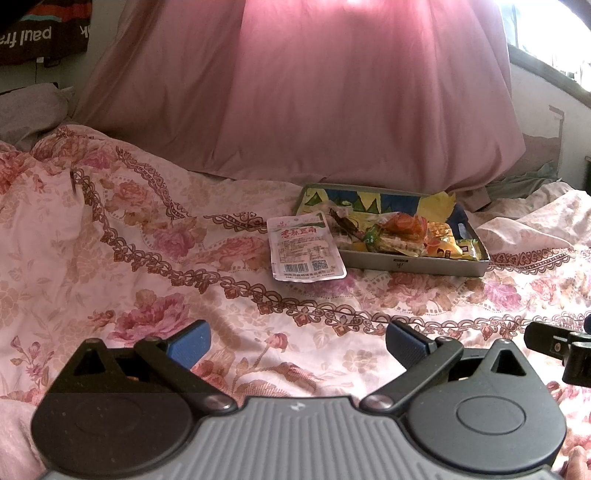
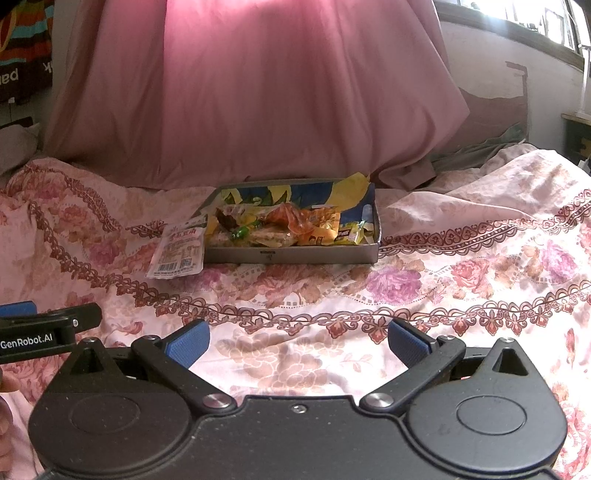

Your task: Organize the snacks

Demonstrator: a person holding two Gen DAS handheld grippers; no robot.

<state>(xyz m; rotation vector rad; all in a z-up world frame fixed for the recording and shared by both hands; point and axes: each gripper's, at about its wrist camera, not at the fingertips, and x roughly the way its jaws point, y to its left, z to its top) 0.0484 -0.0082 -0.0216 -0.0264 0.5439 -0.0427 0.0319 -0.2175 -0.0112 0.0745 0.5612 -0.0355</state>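
Note:
A shallow grey tray [image 1: 413, 266] [image 2: 291, 255] lies on the floral bedspread and holds several wrapped snacks [image 1: 402, 230] [image 2: 291, 225]. A white snack packet with red characters and a barcode [image 1: 304, 246] [image 2: 181, 251] leans on the tray's left edge, mostly on the bedspread. My left gripper [image 1: 297, 345] is open and empty, well short of the packet. My right gripper [image 2: 297, 345] is open and empty, well short of the tray. Each gripper's edge shows in the other's view, the right gripper [image 1: 554, 345] and the left gripper [image 2: 48, 328].
A large pink pillow or duvet [image 1: 314, 92] [image 2: 240, 92] rises just behind the tray. The floral bedspread [image 1: 129, 240] [image 2: 461, 277] spreads to both sides, rumpled at the left. A window [image 2: 535, 22] is at the upper right.

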